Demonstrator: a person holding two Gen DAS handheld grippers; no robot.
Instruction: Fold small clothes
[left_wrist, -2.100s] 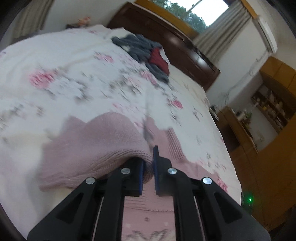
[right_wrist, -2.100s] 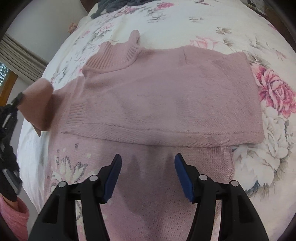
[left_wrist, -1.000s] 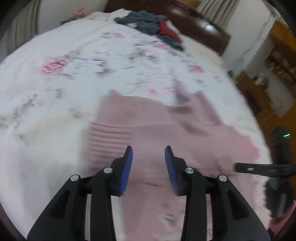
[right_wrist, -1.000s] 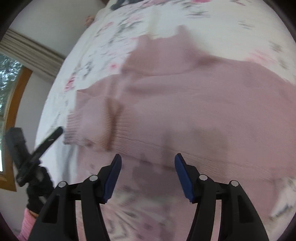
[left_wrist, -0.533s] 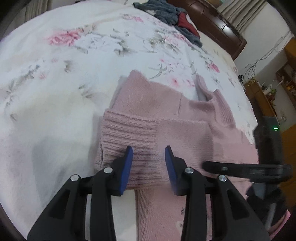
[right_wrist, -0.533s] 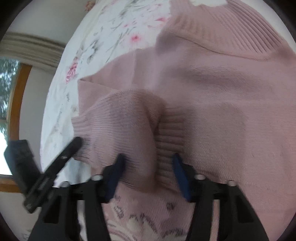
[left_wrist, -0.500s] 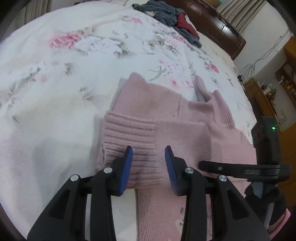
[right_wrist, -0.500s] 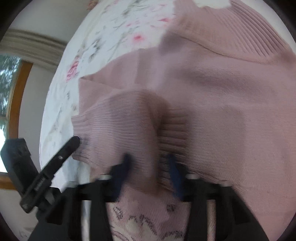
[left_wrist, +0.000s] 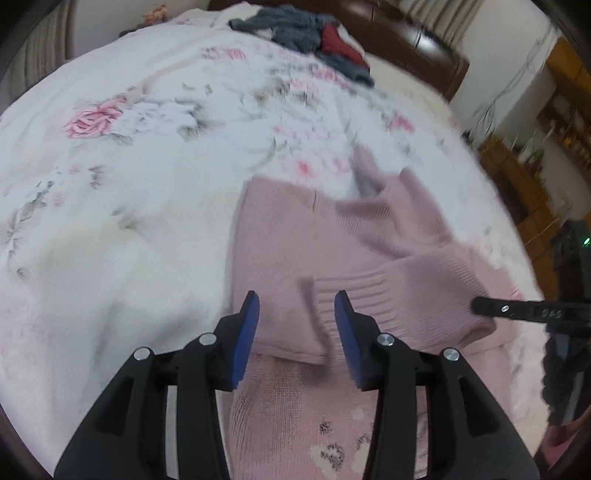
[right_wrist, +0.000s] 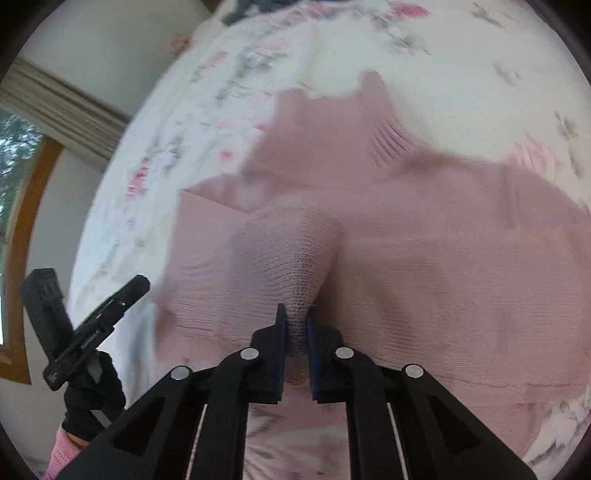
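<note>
Two grippers | left gripper (left_wrist: 296, 314) wide, empty | right gripper (right_wrist: 295, 325) pinching pink sweater (right_wrist: 424, 251) sleeve | collar blurred

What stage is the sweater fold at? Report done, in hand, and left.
Done: one sleeve lies across the pink sweater. In hand: right gripper pinches knit fabric; left gripper is open. Left: folding the body and the gray and red clothes near the headboard.
</note>
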